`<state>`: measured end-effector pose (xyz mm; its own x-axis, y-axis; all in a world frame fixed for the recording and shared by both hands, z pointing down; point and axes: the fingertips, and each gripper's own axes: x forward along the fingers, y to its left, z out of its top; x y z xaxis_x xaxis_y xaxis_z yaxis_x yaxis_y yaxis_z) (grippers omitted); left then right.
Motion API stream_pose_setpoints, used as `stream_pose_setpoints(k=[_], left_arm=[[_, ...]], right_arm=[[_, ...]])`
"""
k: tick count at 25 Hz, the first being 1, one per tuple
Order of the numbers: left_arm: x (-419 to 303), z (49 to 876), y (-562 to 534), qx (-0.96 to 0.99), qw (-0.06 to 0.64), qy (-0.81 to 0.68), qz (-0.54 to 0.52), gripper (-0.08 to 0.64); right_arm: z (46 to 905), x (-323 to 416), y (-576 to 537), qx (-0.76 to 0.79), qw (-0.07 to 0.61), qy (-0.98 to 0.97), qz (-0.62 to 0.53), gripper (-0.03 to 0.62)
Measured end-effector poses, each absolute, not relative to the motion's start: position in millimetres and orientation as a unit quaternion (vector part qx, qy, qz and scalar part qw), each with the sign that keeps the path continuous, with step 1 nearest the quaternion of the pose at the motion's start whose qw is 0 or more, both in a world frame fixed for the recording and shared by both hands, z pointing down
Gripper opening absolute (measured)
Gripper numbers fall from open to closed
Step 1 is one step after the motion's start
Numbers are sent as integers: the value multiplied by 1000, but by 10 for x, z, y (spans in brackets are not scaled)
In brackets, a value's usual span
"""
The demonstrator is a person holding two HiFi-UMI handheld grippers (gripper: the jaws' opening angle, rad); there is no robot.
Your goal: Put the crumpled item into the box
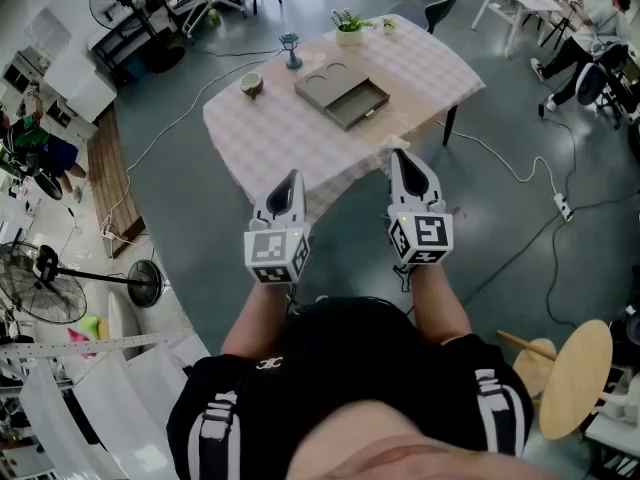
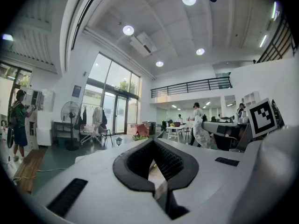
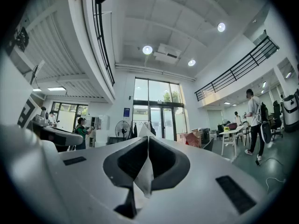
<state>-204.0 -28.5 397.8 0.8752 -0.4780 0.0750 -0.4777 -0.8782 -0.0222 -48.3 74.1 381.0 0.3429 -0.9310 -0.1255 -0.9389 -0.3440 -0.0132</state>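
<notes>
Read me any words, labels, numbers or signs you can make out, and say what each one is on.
No text here can be read.
Blue sign beside the glass doors, right gripper view: too small to read.
Blue sign on the wall, left gripper view: too small to read.
White logo on the person's shorts: blurred.
Marker cubes: black and white square patterns only, no letters.
</notes>
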Motion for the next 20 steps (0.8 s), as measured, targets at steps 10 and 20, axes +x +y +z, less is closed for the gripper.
stream_pose_setpoints(k=[10, 20], left_arm=[[-1969, 3982, -170, -969, 5, 243, -43, -9], [-1920, 4023, 175, -970, 8, 241, -44, -9]], right_arm=[[3812, -456, 858, -812, 61, 578, 49, 11], [3835, -355, 1191, -814, 64, 576, 44, 11]])
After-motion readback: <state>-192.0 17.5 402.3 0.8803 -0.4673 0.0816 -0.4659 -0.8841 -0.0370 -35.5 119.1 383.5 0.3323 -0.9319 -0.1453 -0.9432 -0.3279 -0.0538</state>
